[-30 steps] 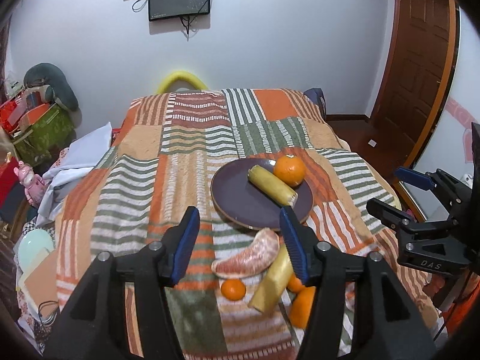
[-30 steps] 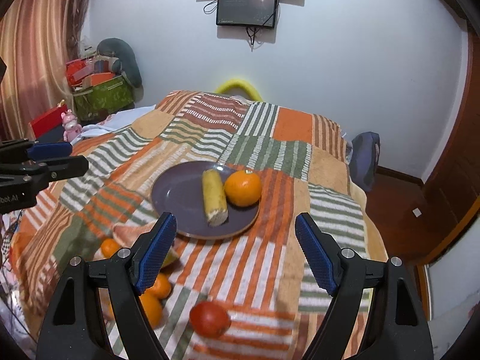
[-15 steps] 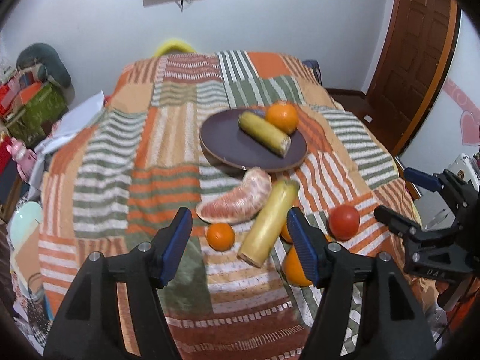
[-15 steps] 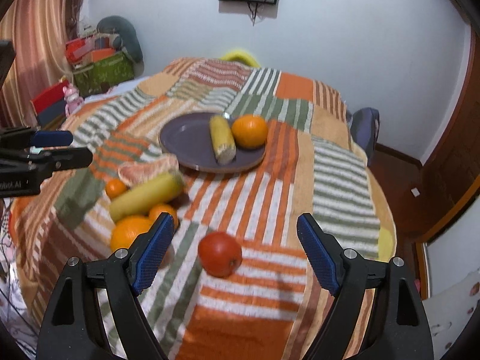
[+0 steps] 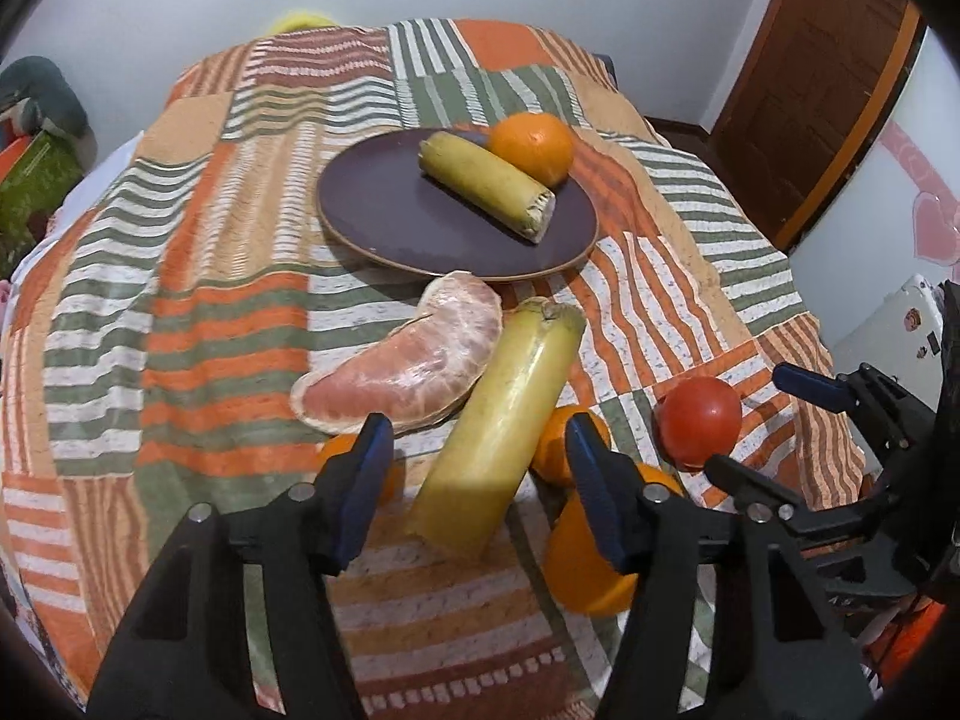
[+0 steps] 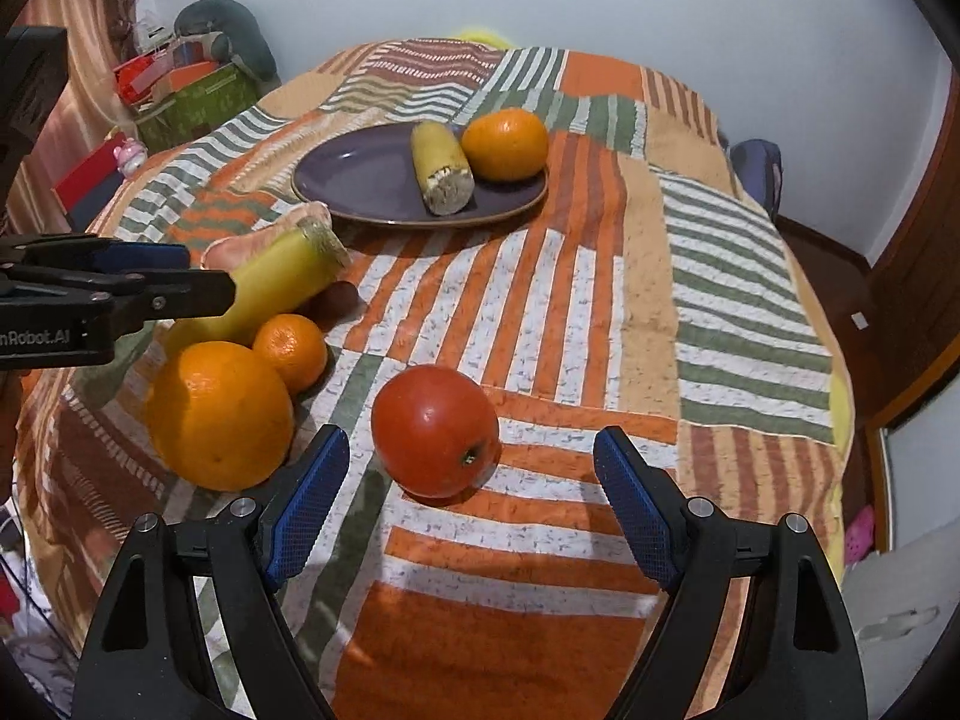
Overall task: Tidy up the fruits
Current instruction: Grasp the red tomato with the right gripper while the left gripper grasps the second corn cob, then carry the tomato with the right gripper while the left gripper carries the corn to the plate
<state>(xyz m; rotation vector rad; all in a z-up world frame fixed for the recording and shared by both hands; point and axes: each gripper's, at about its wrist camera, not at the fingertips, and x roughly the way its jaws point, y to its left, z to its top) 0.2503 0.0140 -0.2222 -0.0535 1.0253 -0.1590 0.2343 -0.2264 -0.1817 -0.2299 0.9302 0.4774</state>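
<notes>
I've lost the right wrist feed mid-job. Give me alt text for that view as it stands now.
The right gripper is open, its blue fingers either side of a red tomato on the striped patchwork cloth, not touching it. A large orange and a small one lie to its left; behind is a dark plate.

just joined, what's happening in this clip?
A person is sorting fruit on a patchwork-covered bed with two handheld grippers. The plate already holds a banana piece and an orange. The left gripper, jaws closing, frames the loose banana piece without touching it. The right gripper is open, lined up on the tomato. Nothing is held yet; the pomelo segment and more oranges wait.
</notes>
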